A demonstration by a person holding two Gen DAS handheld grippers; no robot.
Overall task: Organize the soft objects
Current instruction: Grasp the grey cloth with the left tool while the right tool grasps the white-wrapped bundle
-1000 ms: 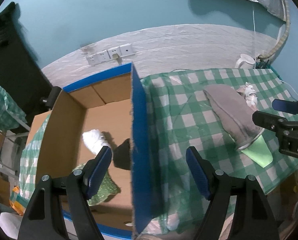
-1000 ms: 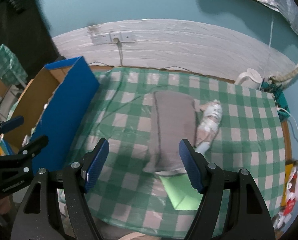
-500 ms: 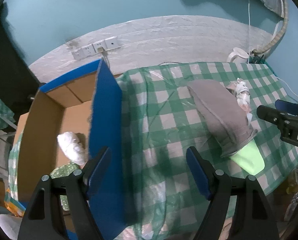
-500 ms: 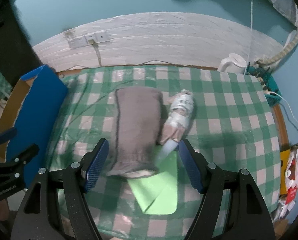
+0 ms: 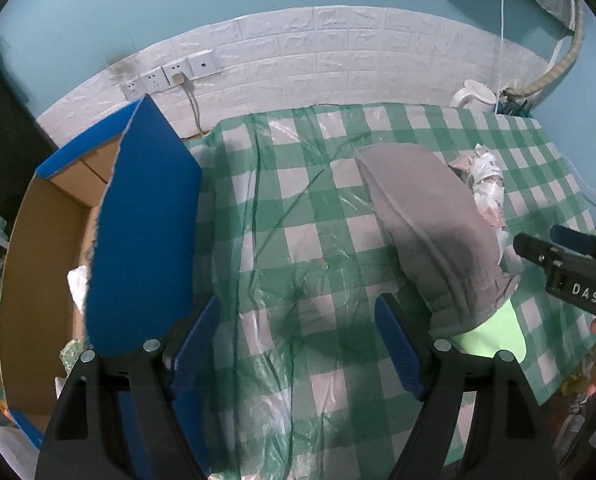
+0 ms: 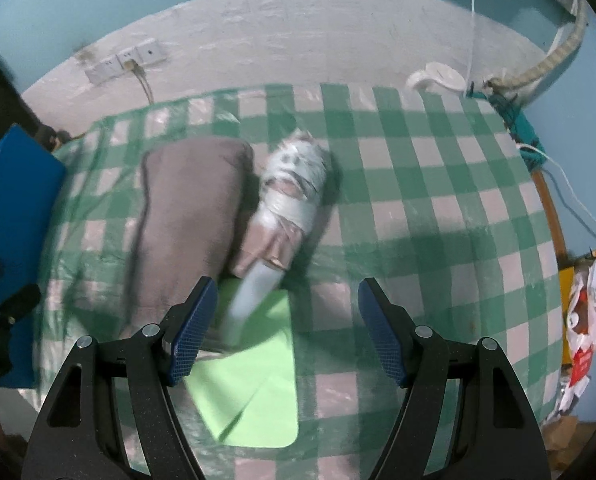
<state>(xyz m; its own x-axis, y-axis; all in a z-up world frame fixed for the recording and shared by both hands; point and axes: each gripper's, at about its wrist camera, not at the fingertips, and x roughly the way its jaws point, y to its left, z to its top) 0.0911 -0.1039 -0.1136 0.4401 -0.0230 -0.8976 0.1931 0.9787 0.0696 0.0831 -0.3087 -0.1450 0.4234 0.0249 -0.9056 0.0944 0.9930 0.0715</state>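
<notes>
A grey folded cloth [image 6: 185,216] lies on the green checked tablecloth [image 6: 438,220]; it also shows in the left wrist view [image 5: 430,224]. A white wrapped bundle [image 6: 289,196] lies against its right side, also seen in the left wrist view [image 5: 488,184]. A light green cloth [image 6: 253,380] lies at the near end, partly under the other two. My right gripper [image 6: 287,332] is open and empty above the green cloth. My left gripper [image 5: 298,348] is open and empty over bare tablecloth [image 5: 281,248], left of the grey cloth. The right gripper [image 5: 566,256] shows at that view's right edge.
An open cardboard box with blue flaps [image 5: 137,232] stands left of the table and holds a white soft item [image 5: 77,280] and a green patterned one [image 5: 71,350]. A white kettle [image 6: 438,78] and cables sit at the far right edge. Wall sockets [image 5: 169,76] are behind.
Both grippers have moved right, away from the box. The left one went from over the box to over the table. The right one now sits above the green cloth and the bundle.
</notes>
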